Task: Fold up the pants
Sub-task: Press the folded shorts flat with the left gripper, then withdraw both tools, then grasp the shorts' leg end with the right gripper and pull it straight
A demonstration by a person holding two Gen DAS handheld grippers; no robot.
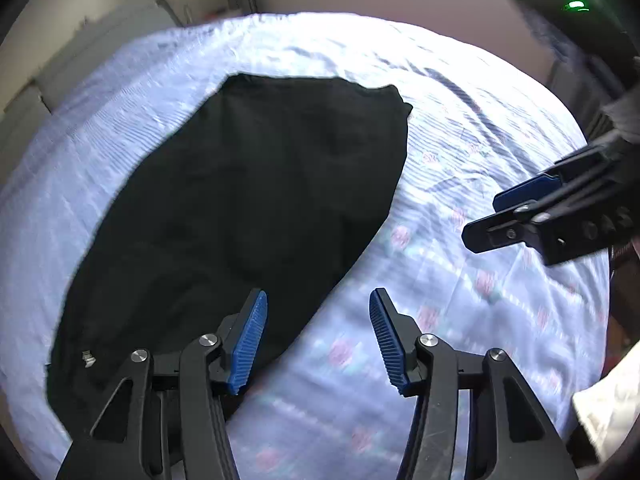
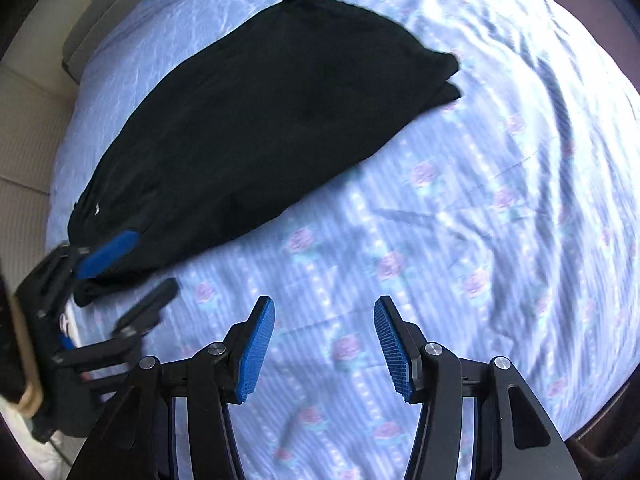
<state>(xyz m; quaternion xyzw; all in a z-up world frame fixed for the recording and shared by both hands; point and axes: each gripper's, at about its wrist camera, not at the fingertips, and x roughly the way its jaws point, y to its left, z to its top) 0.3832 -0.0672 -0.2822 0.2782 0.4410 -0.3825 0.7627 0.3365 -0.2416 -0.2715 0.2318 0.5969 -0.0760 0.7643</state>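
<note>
Black pants (image 1: pixel 248 184) (image 2: pixel 260 120) lie folded lengthwise on a bed with a light blue rose-print sheet (image 1: pixel 440 280) (image 2: pixel 440 220). My left gripper (image 1: pixel 318 298) hangs open over the near edge of the pants; its left pad is above the black cloth and its right pad above the sheet. In the right wrist view the left gripper (image 2: pixel 154 262) sits at the waist end of the pants, jaws apart. My right gripper (image 2: pixel 324 302) is open above bare sheet, beside the pants. In the left wrist view the right gripper (image 1: pixel 504 208) comes in from the right edge.
A pale tiled floor (image 2: pixel 24 140) runs past the bed's left side. A dark device with a green light (image 1: pixel 576 4) sits at the top right. Something white (image 1: pixel 608 400) lies at the bed's lower right edge. Wrinkled sheet stretches to the right of the pants.
</note>
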